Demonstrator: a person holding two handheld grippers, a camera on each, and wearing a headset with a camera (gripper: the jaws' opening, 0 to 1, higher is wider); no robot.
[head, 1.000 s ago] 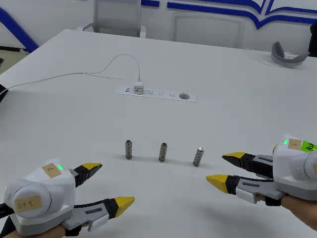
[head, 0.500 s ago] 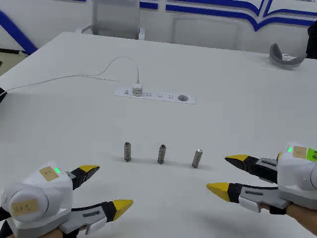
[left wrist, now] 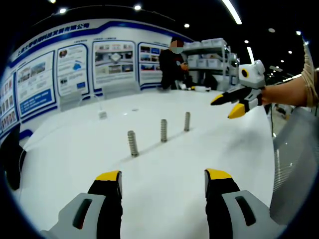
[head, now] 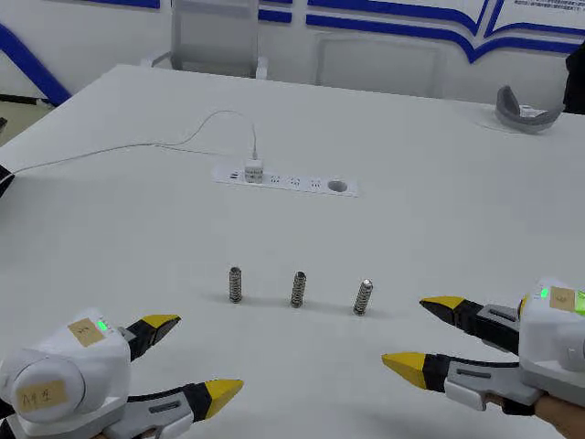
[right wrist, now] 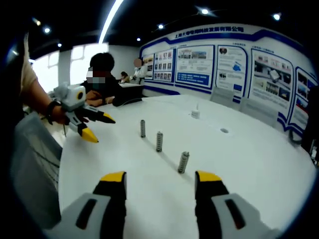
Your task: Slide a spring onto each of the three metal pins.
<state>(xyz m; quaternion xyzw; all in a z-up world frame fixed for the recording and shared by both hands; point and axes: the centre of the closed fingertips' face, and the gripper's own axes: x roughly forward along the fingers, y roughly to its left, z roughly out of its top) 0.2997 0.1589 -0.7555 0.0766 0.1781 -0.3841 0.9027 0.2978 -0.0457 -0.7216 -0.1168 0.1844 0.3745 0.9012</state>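
Three upright metal pins stand in a row on the white table, each with a spring around it: the left pin [head: 236, 283], the middle pin [head: 298, 289] and the right pin [head: 363, 297]. The same row appears as pins [left wrist: 163, 130] in the left gripper view and pins [right wrist: 159, 141] in the right gripper view. My left gripper [head: 187, 357] [left wrist: 163, 178] is open near the table's front left, holding nothing. At the front right, my right gripper [head: 422, 335] [right wrist: 155, 178] is open and holds nothing too. Both are well short of the pins.
A white power strip [head: 284, 179] with a plugged charger and a trailing cable [head: 137, 142] lies behind the pins. A grey curved object [head: 525, 110] rests at the far right. A chair [head: 215, 37] stands beyond the table. People sit at the table's far side [right wrist: 102, 79].
Both grippers have drawn back toward me and sit lower in the head view, farther from the pins. The pins and springs have not moved.
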